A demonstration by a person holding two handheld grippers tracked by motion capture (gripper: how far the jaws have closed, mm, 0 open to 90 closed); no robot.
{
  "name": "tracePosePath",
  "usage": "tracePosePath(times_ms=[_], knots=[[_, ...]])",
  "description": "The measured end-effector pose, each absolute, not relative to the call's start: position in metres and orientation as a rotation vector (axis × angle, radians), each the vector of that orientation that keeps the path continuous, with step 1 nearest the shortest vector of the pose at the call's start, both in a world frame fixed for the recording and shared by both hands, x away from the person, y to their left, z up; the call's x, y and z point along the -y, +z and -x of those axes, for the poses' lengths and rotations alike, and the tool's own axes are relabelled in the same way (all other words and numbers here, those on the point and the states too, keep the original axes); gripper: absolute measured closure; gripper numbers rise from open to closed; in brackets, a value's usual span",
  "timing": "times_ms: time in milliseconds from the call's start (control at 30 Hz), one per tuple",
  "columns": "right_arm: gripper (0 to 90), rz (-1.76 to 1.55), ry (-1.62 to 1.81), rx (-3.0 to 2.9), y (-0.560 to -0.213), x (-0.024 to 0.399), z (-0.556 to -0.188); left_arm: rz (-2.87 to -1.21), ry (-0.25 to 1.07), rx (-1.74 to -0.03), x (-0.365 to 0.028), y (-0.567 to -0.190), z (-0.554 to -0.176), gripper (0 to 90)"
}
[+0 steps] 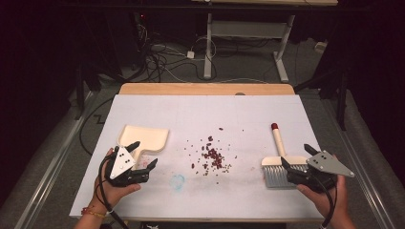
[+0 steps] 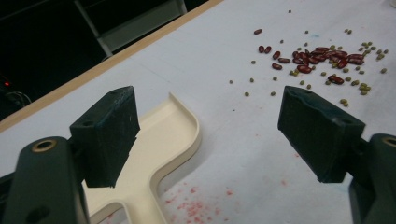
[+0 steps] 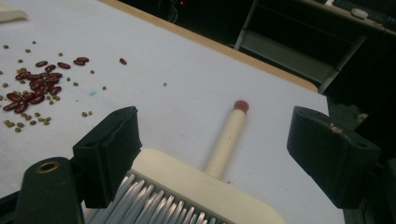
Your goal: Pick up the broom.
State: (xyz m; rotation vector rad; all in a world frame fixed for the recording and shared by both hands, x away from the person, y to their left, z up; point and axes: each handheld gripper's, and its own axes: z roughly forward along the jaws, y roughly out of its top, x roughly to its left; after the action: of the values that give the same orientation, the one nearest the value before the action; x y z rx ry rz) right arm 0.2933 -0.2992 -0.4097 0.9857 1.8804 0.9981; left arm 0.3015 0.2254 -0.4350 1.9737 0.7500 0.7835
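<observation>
Now | left tongs [image 1: 142, 155] wide over dustpan [image 1: 143, 138] | right tongs [image 1: 297, 157] wide over brush [image 1: 281, 162]

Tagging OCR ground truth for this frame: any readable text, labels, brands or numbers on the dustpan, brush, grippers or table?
None readable.
Dustpan: plain cream, no marking.
Brush: cream handle with red tip, grey bristles, no label.
Left gripper and right gripper: black jaws and grey plates show screw holes, no lettering.
Table: white sheet carries faint red and blue smudges, not writing.
Background gear is too dark and small to read.
</observation>
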Motion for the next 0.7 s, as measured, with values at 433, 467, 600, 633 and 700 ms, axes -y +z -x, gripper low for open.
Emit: tracePosePath(times_ms=[433, 467, 600, 633, 700], knots=[[24.6, -1.012, 0.943, -1.922, -0.407, 0.304, -0.305, -2.102, 0.695, -0.726, -0.208, -0.446, -0.301, 19.2], [26.4, -1.033, 0.916, -1.958, -0.408, 0.306, -0.312, -2.105, 0.691, -0.727, -0.207, -0.447, -0.301, 19.3], [28.2, -1.165, 0.883, -2.025, -0.405, 0.312, -0.337, -2.127, 0.681, -0.724, -0.205, -0.450, -0.302, 19.5], [30.1, -1.200, 0.879, -2.042, -0.402, 0.313, -0.343, -2.124, 0.673, -0.729, -0.204, -0.450, -0.303, 19.5], [28.4, -1.278, 0.786, -2.083, -0.398, 0.308, -0.355, -2.121, 0.669, -0.734, -0.204, -0.450, -0.303, 19.5]])
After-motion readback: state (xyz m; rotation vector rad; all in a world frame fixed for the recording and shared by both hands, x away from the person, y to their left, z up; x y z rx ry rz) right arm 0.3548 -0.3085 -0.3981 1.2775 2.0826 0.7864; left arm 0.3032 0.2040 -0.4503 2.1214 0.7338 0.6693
